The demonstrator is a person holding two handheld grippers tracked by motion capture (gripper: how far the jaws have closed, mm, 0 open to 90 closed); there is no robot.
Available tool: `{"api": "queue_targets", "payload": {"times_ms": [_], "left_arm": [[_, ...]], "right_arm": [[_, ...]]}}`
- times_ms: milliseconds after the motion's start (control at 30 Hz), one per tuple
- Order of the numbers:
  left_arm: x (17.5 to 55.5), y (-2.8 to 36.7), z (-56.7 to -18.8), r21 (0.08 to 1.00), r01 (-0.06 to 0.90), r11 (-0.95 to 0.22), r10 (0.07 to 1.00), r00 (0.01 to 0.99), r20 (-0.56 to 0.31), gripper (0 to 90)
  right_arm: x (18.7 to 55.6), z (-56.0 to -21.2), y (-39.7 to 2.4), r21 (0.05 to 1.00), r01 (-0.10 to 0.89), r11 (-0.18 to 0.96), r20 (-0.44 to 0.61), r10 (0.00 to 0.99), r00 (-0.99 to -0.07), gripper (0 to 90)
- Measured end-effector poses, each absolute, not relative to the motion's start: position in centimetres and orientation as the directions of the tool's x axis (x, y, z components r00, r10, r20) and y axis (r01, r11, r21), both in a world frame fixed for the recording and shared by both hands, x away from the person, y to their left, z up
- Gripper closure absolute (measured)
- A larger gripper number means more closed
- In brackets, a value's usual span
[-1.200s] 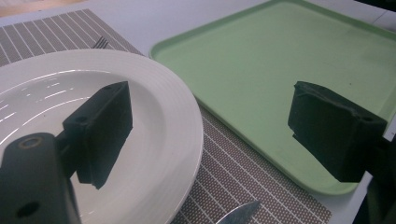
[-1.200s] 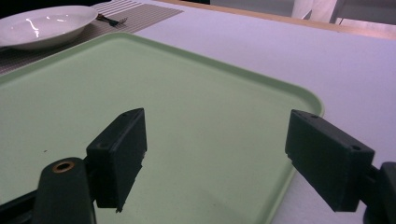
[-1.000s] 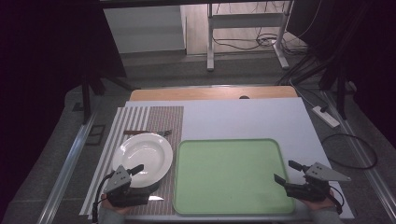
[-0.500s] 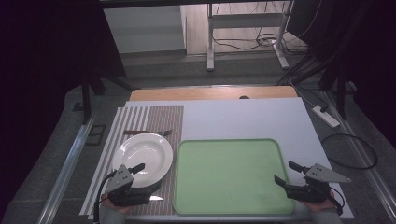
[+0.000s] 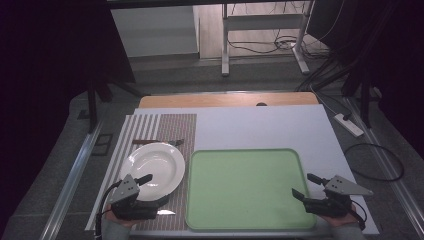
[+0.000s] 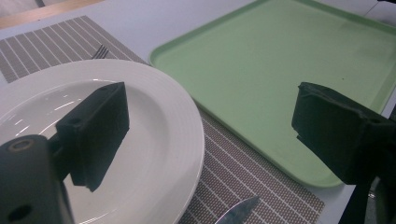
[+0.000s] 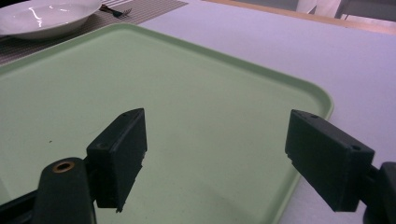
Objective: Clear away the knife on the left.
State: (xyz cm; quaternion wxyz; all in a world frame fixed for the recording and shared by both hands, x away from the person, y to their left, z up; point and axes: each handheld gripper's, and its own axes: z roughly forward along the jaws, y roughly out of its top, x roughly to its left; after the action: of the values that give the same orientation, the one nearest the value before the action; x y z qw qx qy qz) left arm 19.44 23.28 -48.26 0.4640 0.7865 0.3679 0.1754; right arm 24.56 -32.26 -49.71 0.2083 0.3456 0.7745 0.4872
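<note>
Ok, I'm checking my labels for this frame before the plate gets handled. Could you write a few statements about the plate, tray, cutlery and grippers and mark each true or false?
1. The white plate lies on the striped placemat, left of the green tray. True.
2. The green tray holds a fork. False: the tray is bare; the fork lies on the placemat beyond the plate.
3. The left gripper is open, its jaws set on either side of the plate's near rim. True.
4. The right gripper is shut on the tray's edge. False: its jaws stand wide apart, over the tray's right near corner, holding nothing.
5. The plate carries food. False: it is empty.
</note>
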Motion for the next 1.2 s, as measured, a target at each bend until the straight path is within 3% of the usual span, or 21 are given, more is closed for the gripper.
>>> {"api": "queue_targets", "payload": {"times_ms": [1200], "left_arm": [[18.6,28.5,-46.8,0.735,0.457,-0.501,0.706,0.707,0.041,15.9]], "right_arm": [[24.6,-50.0,-32.2,0.889,0.336,0.31,0.0,0.736,-0.677,20.9]]}}
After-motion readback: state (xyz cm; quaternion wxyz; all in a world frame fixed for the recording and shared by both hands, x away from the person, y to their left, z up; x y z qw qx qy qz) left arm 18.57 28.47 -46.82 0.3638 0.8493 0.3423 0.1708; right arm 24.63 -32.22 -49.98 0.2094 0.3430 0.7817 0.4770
